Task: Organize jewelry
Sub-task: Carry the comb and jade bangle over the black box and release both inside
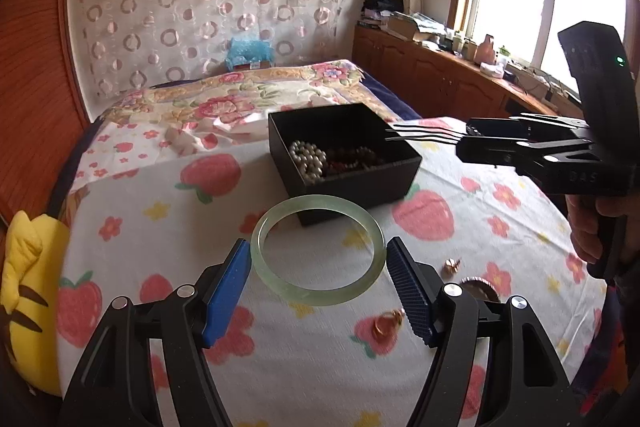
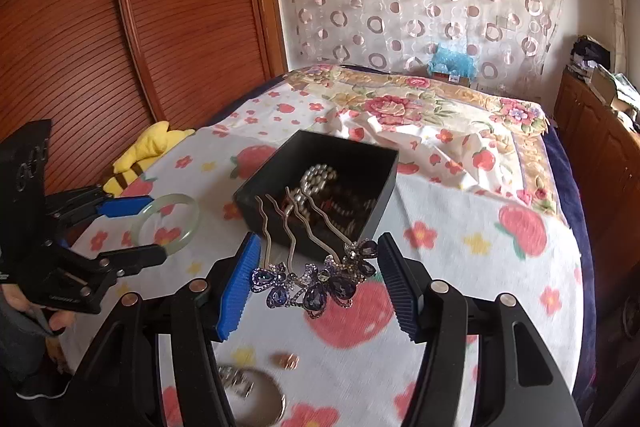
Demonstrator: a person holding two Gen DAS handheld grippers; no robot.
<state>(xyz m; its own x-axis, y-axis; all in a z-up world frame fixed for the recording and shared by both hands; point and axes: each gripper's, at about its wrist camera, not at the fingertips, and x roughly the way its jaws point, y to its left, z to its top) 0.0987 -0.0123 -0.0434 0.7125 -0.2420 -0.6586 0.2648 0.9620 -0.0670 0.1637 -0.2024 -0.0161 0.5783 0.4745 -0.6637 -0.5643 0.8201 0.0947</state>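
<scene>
The pale green jade bangle point(image 1: 318, 255) is clamped in the left tongs point(image 1: 318, 281); the jewelled purple hair comb point(image 2: 316, 277) is gripped by the right tongs point(image 2: 316, 283); no lettering can be read clearly.

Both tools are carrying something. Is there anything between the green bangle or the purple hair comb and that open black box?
Nothing visible blocks either. The bangle in the left tool and the comb in the right tool both face the box, which has no lid. Pearls and dark beads already cover much of its floor.
</scene>
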